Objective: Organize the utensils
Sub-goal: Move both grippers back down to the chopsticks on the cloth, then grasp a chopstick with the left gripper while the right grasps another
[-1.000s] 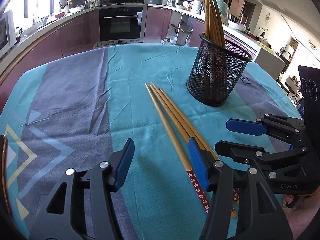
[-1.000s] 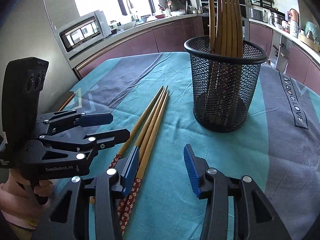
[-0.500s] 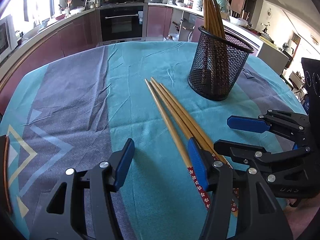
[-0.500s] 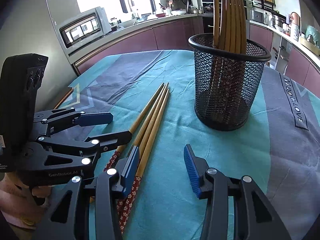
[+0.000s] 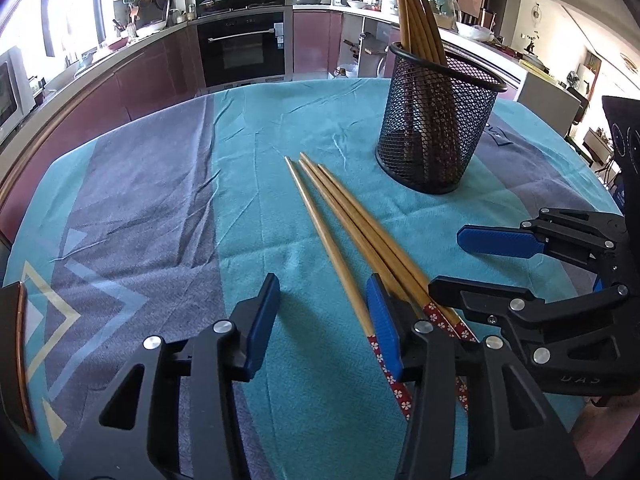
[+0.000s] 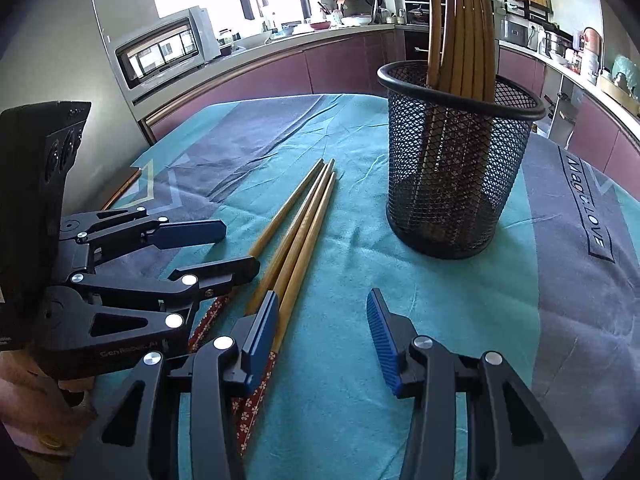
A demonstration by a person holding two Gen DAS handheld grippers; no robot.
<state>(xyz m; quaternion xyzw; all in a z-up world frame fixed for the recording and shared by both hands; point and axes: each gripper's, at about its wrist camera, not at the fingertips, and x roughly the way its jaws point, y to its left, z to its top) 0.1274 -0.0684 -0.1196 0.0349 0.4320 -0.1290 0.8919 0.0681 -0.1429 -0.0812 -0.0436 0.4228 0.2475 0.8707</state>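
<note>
The job looks partly done: several wooden chopsticks already stand upright in the black mesh holder (image 6: 460, 152), while three loose chopsticks (image 5: 352, 232) lie side by side on the teal-and-grey tablecloth (image 5: 160, 208) covering the surface, near the holder but apart from it. Those three remain to be picked up and dropped in. Both grippers hover low over the patterned handle ends with jaws released and empty. The left gripper (image 5: 324, 320) has the leftmost chopstick just inside its right jaw; the other two pass behind that jaw. The right gripper (image 6: 324, 320) sits slightly right of the bundle, which runs under its left jaw.
</note>
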